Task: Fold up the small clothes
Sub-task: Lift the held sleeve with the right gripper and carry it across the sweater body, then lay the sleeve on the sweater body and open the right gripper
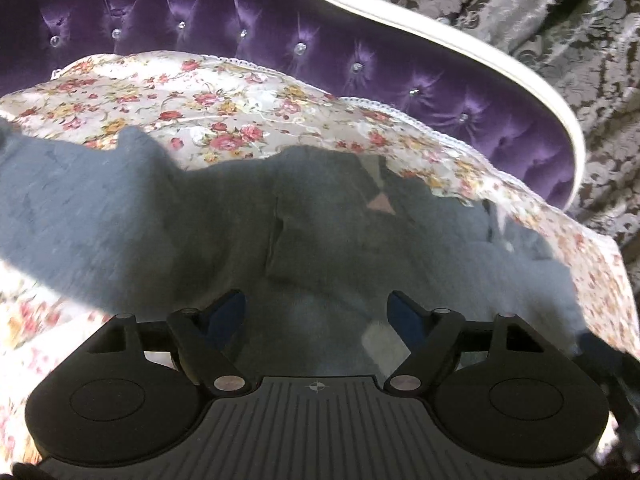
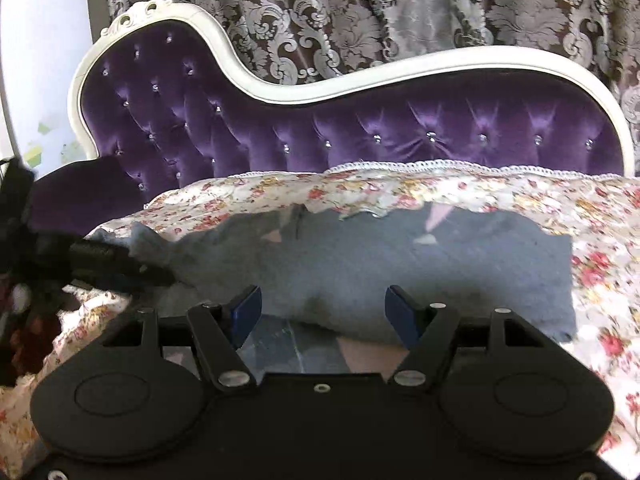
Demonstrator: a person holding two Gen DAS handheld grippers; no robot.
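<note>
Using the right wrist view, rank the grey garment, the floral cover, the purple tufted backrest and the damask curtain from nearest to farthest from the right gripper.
1. Grey garment, just ahead of the right gripper.
2. Floral cover, under and beyond it.
3. Purple tufted backrest, behind the cover.
4. Damask curtain, rearmost.

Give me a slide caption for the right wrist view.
Open right gripper above grey garment on floral cover.

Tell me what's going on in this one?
A person is folding a grey garment on a floral cover over a purple sofa, with a hand-held gripper in each hand. The left hand-held gripper and the right hand-held gripper are both open over the cloth, gripping nothing. The garment lies spread and partly folded, with its near edge doubled over.
</note>
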